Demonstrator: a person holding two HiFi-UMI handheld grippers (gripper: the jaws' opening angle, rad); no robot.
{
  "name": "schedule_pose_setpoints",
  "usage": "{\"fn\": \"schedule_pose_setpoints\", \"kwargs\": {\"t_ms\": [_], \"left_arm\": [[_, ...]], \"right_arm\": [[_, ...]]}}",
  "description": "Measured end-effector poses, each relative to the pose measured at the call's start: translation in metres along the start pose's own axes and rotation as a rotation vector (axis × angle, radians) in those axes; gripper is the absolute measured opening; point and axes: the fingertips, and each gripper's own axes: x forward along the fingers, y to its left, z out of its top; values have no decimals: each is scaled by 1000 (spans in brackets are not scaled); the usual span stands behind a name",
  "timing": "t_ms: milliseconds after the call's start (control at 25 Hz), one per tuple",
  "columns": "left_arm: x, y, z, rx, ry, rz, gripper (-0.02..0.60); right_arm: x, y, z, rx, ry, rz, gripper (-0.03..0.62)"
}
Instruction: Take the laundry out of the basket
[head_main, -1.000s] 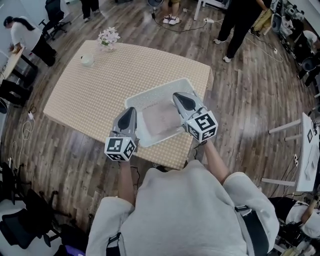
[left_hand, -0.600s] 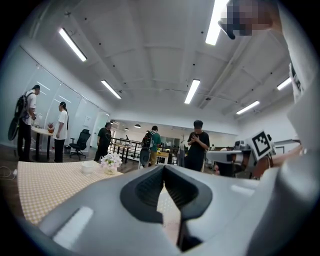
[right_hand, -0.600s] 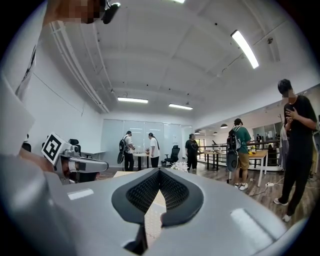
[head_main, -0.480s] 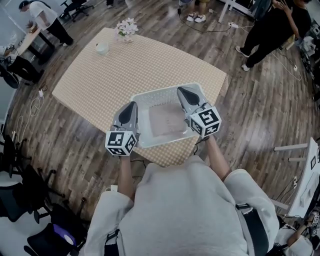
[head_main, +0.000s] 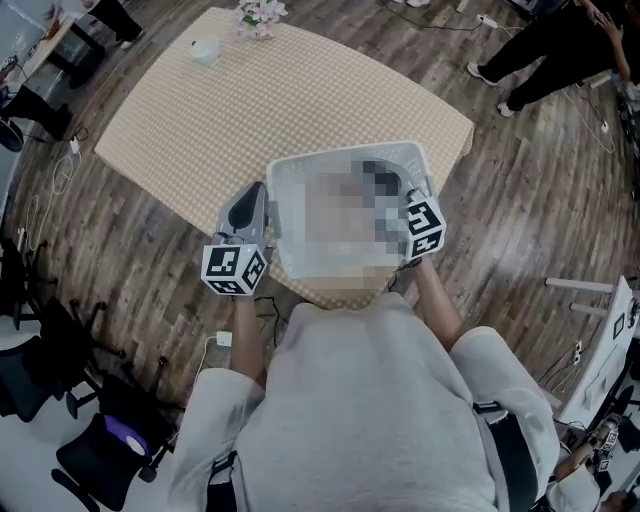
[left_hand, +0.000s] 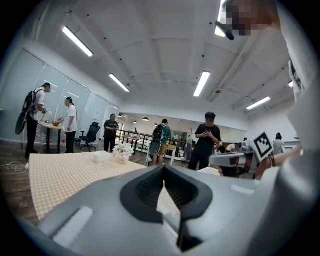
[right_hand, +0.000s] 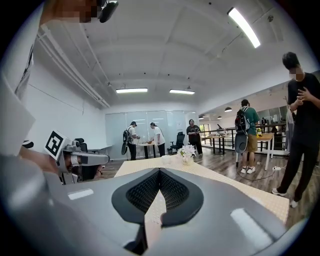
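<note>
A white laundry basket (head_main: 290, 170) stands on the near end of the checked table (head_main: 250, 100). A mosaic patch covers its inside, so no laundry shows now. My left gripper (head_main: 256, 195) hangs by the basket's left wall, jaws shut and empty (left_hand: 164, 169). My right gripper (head_main: 412, 197) is at the basket's right wall, its tips under the patch. In the right gripper view its jaws (right_hand: 159, 171) meet with nothing between them. Each gripper view looks level across the table and shows the other gripper (left_hand: 235, 160).
A flower vase (head_main: 258, 15) and a white cup (head_main: 204, 48) stand at the table's far end. People stand on the wood floor at the far right (head_main: 560, 50). Black chairs (head_main: 40, 340) sit to the left, a white frame (head_main: 600, 340) to the right.
The head view has tipped, so table and basket sit higher and larger in it. Both grippers stay shut at the basket's two sides. The patch now hides the pinkish cloth seen earlier.
</note>
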Motion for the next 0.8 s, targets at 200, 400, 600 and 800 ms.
{"fn": "schedule_pose_setpoints", "kwargs": {"t_ms": [200, 400, 600, 800], "left_arm": [[9, 15, -21, -32, 40, 18, 11], [16, 34, -38, -59, 51, 37, 11], [7, 37, -49, -99, 59, 51, 11], [3, 38, -47, -101, 45, 64, 11]], "right_arm": [[13, -6, -27, 23, 85, 31, -2], [31, -6, -45, 14, 150, 62, 0], [39, 14, -70, -254, 300, 117, 0], [35, 41, -130, -1066, 587, 265, 0]]}}
